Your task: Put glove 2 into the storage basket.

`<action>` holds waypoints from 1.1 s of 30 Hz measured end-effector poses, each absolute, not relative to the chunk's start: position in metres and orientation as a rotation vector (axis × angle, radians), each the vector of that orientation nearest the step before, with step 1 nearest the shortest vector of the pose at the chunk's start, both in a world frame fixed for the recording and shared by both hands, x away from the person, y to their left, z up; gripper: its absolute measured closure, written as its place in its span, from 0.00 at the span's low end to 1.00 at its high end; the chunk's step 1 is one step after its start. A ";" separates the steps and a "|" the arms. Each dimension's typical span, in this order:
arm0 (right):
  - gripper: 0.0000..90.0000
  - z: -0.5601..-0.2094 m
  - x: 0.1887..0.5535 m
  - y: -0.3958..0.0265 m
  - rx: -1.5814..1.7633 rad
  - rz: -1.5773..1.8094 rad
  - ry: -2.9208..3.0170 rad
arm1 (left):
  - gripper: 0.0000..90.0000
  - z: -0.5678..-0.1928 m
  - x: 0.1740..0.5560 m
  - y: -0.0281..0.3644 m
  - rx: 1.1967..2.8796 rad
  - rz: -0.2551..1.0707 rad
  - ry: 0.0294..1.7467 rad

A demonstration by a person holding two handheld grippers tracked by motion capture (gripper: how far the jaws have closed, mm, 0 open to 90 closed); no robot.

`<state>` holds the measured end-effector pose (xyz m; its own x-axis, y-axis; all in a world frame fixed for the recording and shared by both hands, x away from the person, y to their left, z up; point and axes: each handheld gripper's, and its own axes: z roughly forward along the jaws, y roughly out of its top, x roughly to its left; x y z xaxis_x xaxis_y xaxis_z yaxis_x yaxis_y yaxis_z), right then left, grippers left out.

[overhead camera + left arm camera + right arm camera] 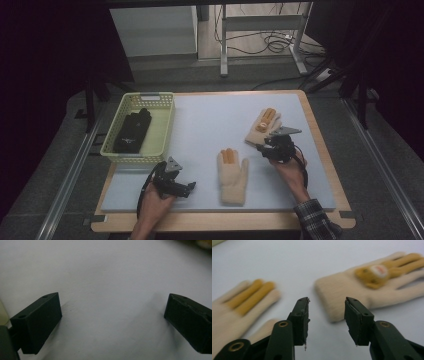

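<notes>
Facing the cuff of the far glove [352,290], the right gripper [327,315] is found with its jaws apart and nothing between them; the cuff edge lies just beyond the fingertips, untouched. In the high view this gripper [274,145] sits at the lower end of that glove [263,125], which lies tilted on the right of the mat [200,120], fingers pointing away. An approach from the cuff is judged sensible, since the thick ribbed hem offers the firmest edge for a pinch.

A near glove [233,175] is laid flat at mid-mat, fingers away, apart from the far one; it is also seen at the left of the right gripper view [239,307]. Both are cream with orange fingers, so a matched pair is inferred.

The left gripper [175,184] is held low at the mat's near left, jaws wide apart over bare mat [107,277], gripping nothing; it is judged to be waiting.

A basket [162,127] stands at the far left corner and holds dark gloves [132,131], suggesting that sorted pairs are collected there.
</notes>
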<state>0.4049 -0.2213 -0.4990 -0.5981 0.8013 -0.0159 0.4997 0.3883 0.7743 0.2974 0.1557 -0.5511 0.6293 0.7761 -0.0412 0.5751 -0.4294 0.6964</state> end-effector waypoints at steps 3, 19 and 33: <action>0.55 -0.499 0.418 -0.225 1.129 1.048 2.236 | 0.02 -0.551 0.297 0.156 2.160 0.375 1.052; 0.55 -0.523 0.493 -0.225 1.108 0.918 2.226 | 0.02 -0.551 0.298 0.156 2.160 0.374 1.051; 0.72 -0.496 0.470 -0.244 1.163 1.073 2.257 | 0.02 -0.551 0.297 0.156 2.157 0.375 1.053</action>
<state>0.4699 -0.2443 -0.4964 -0.5837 0.8119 0.0089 0.5196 0.3651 0.7725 0.2974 0.1556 -0.5513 0.6282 0.7769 -0.0422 0.5752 -0.4272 0.6976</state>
